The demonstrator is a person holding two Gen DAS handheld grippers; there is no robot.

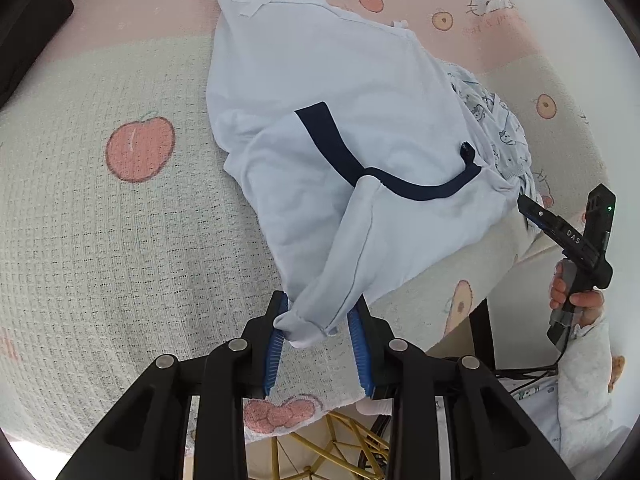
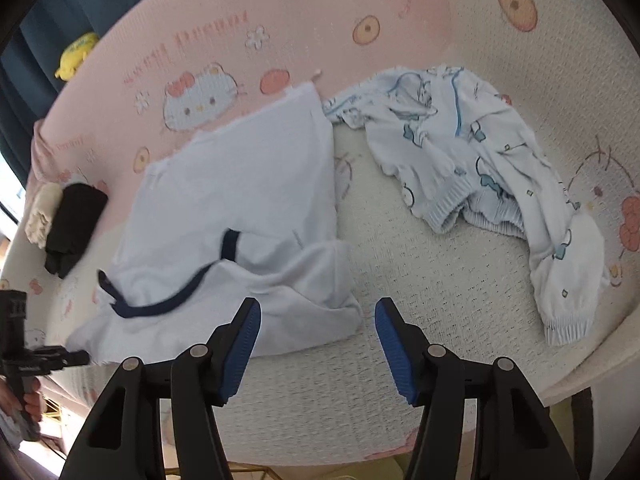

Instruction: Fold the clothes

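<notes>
While my left hand-held gripper [image 1: 316, 320] pinches the shirt [image 1: 328, 128] sleeve, right hand-held gripper [image 2: 318, 328] hangs spread; I'd pull taut, lay flat w/o bunching.

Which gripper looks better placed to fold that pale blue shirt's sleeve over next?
Probably the left gripper: the pale blue shirt sleeve's cuff sits between its fingers. The right gripper is open and holds nothing.
</notes>
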